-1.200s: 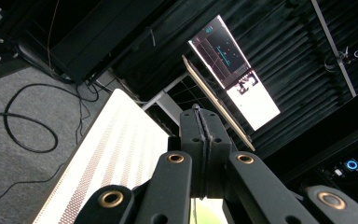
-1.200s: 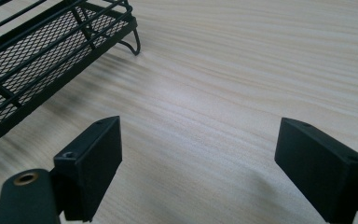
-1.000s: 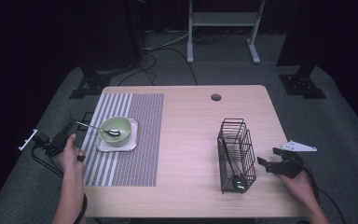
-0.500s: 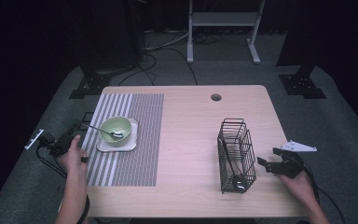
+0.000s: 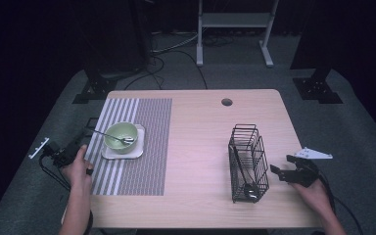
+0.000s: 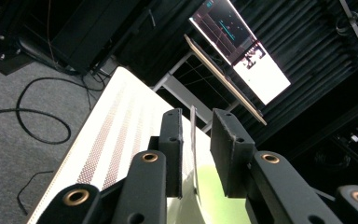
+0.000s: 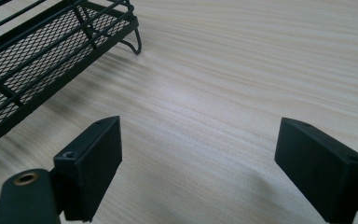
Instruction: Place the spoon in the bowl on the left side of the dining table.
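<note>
A pale green bowl (image 5: 121, 136) sits on a white square plate (image 5: 123, 152) on the striped placemat (image 5: 142, 122). A metal spoon (image 5: 115, 137) rests in the bowl, its handle pointing left. My left gripper (image 5: 84, 141) is at the mat's left edge by the handle's end. In the left gripper view its jaws (image 6: 196, 116) have just been opening: the thin spoon handle (image 6: 194, 154) stands between the pads with a gap on each side, the green bowl (image 6: 214, 205) beyond. My right gripper (image 5: 281, 165) rests open on the table to the right of the wire basket (image 5: 247, 156); its jaws (image 7: 200, 140) stand wide over bare wood.
The black wire basket (image 7: 37, 51) holds a dark-handled utensil (image 5: 248, 188). A round cable hole (image 5: 226, 102) is at the table's far side. Cables trail on the grey floor (image 6: 23, 116) left of the table. A lit screen (image 6: 242, 46) hangs behind.
The left hand and its gripper have shifted slightly toward the near left. The spoon stays resting in the bowl. The right hand has kept still.
</note>
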Available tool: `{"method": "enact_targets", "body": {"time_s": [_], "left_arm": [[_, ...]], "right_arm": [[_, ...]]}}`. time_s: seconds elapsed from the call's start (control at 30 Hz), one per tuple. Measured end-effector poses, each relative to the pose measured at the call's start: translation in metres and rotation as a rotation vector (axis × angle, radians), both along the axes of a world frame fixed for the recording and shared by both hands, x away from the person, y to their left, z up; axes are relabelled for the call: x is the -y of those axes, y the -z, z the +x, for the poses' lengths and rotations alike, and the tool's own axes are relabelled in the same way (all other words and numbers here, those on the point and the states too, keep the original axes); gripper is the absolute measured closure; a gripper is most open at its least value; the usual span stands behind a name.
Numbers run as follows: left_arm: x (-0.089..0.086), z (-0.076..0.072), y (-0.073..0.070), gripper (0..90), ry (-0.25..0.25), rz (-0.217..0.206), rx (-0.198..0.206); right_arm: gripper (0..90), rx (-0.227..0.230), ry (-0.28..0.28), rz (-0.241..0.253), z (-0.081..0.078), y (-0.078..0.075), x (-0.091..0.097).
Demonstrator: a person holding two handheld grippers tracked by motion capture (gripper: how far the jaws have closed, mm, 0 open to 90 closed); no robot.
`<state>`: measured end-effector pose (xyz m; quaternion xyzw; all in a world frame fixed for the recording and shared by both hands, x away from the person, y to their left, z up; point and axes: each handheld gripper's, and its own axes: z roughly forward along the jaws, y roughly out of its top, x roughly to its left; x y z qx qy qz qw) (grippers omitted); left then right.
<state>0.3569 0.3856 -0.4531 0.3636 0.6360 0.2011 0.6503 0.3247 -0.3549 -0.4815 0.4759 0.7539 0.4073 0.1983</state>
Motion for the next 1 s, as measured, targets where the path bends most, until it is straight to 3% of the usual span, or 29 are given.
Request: {"method": "enact_targets", "body": {"time_s": [0.3,0.5,0.93,1.0], "left_arm": [[0.007,-0.008,0.001,58.5,0.03,0.042,-0.015],[0.017,-0.012,0.0,47.8,0.056,0.098,-0.032],[0.039,-0.015,-0.005,38.4,0.115,0.196,-0.055],[0.041,-0.015,-0.005,36.8,0.115,0.193,-0.056]], "right_arm": [[13.6,0.002,0.002,0.001,-0.001,-0.001,0.0],[13.6,0.005,0.008,-0.001,-0.002,-0.001,0.001],[13.7,0.009,0.011,0.004,-0.003,-0.002,0.002],[13.6,0.01,0.011,0.004,-0.003,-0.002,0.002]]}}
